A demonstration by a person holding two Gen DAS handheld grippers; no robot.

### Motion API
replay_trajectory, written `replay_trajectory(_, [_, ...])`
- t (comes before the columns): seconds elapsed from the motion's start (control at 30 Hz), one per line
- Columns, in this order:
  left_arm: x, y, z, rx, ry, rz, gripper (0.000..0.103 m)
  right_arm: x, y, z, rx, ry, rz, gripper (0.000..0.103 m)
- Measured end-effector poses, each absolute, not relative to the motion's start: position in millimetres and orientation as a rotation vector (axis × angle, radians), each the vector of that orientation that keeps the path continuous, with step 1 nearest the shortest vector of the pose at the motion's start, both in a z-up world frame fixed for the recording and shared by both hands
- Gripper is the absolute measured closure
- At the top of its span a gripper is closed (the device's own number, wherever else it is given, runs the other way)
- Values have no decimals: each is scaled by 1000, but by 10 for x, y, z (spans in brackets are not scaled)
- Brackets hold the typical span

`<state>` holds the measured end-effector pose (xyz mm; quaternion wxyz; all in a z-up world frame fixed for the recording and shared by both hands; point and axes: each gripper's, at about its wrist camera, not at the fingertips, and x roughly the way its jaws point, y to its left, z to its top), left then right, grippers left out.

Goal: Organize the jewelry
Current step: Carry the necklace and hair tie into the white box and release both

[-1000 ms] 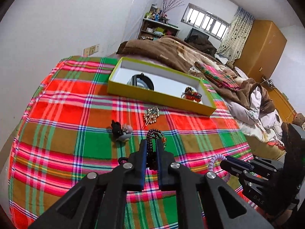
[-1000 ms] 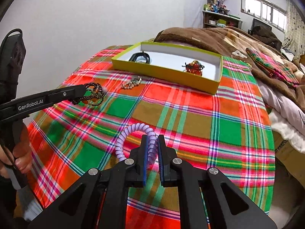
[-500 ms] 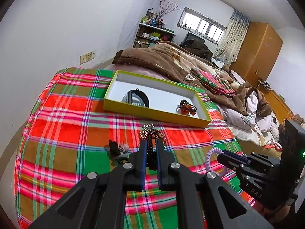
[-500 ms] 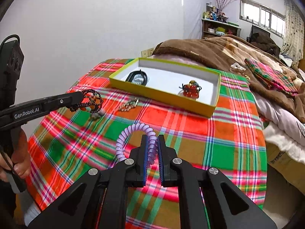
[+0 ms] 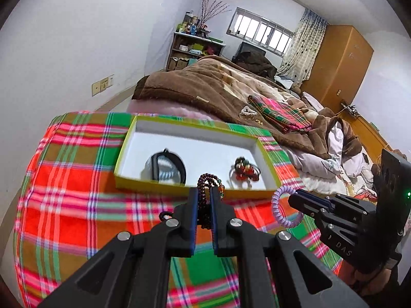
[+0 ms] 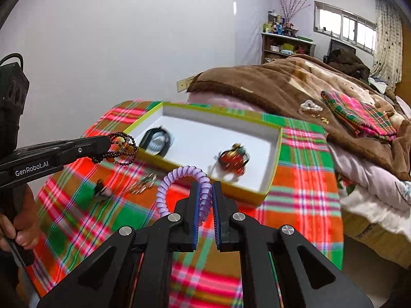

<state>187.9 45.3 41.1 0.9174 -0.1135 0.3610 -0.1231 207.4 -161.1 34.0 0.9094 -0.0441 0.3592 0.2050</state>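
Note:
My left gripper (image 5: 204, 192) is shut on a dark bead bracelet (image 5: 206, 181) and holds it in the air just before the near wall of the yellow box (image 5: 154, 183); it also shows in the right wrist view (image 6: 120, 148). My right gripper (image 6: 205, 187) is shut on a purple spiral hair tie (image 6: 177, 175), above the cloth near the box's front right corner. The box (image 6: 272, 177) holds a black band (image 5: 167, 165) and a red beaded piece (image 5: 244, 170).
On the plaid cloth (image 6: 308, 179) left of my right gripper lie a gold brooch (image 6: 143, 183) and a small dark clip (image 6: 101, 192). A brown blanket (image 5: 210, 87) and a folded plaid cloth (image 5: 280, 113) lie beyond the box.
Both grippers have risen and moved forward toward the yellow box, each still holding its piece. The box looks larger and closer in both views.

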Motion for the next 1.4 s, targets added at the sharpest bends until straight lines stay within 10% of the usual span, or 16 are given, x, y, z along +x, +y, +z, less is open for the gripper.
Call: replay_trajectory(1.4, [3153, 196, -95, -206, 879, -284, 92, 3335, -1713, -164, -61, 844, 332, 85])
